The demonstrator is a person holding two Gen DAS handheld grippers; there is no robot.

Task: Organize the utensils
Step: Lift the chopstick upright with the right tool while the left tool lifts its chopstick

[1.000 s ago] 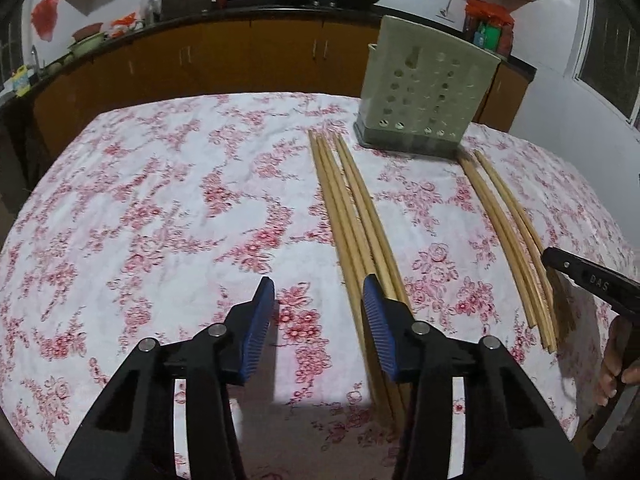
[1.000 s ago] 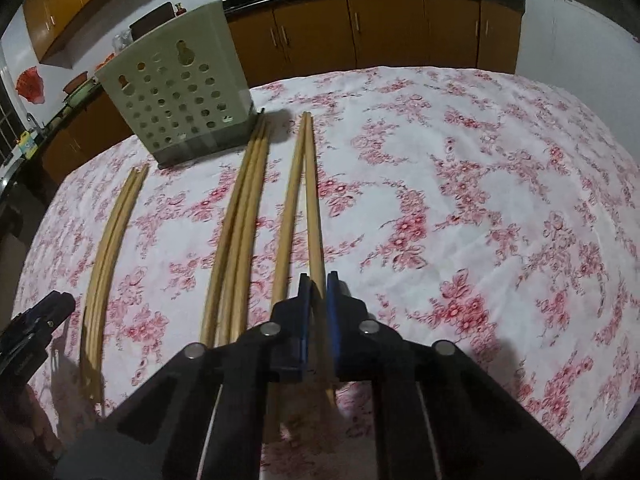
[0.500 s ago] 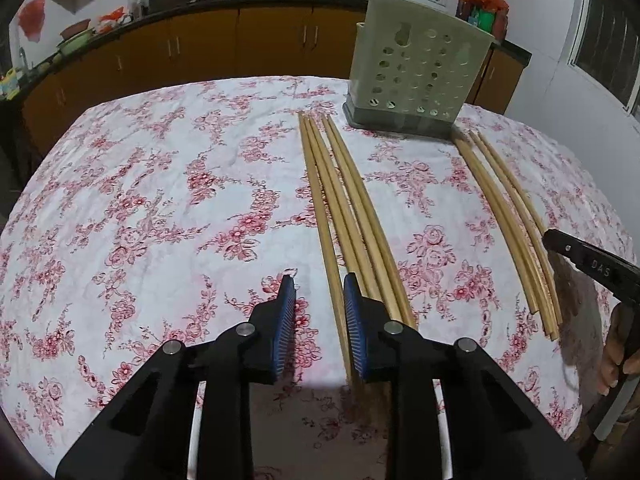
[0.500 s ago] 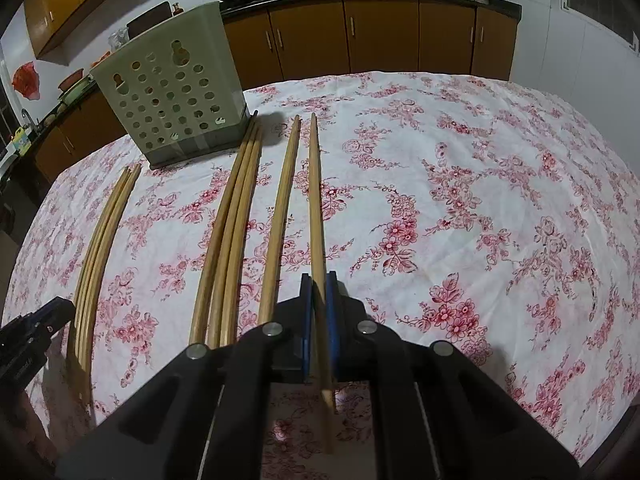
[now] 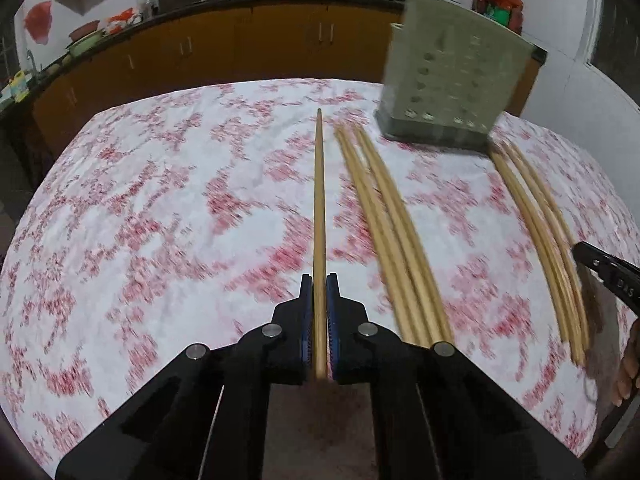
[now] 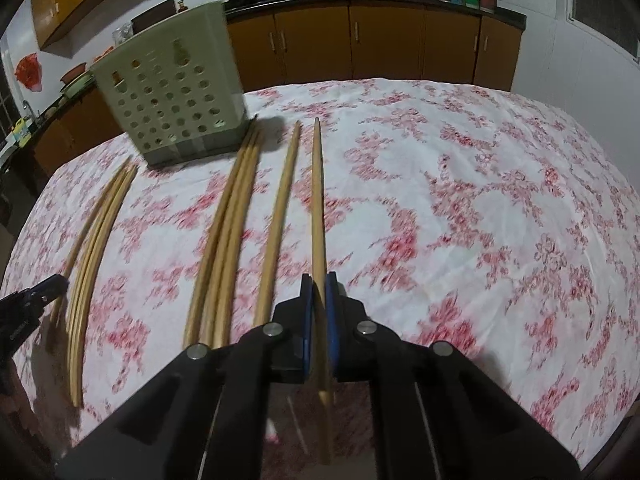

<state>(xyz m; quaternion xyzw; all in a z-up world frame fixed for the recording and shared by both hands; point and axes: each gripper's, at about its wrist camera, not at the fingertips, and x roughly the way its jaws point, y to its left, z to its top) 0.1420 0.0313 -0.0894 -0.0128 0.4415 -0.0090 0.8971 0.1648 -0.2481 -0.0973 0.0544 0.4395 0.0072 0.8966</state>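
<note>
Your table is covered by a floral cloth (image 5: 160, 220) in white and red, with brown kitchen cabinets (image 6: 380, 44) along the wall behind it. At the far edge of the cloth stands the pale green perforated utensil holder (image 6: 172, 92), upright.

On the cloth, chopsticks lie in lengthwise rows pointing toward the holder. In the right wrist view, a bundle of 3 (image 6: 228, 232) runs up to the holder's base, a thinner bundle (image 6: 96, 240) lies well to its left, and 1 single stick (image 6: 280, 220) lies between the bundle of 3 and your right gripper.

Your left gripper (image 5: 319, 316) is clamped on 1 chopstick (image 5: 319, 200), which runs straight out from between its blue pads toward the far side of the table.

Your right gripper (image 6: 319, 316) is likewise closed on 1 stick (image 6: 318, 200), whose near end pokes out behind the pads.
</note>
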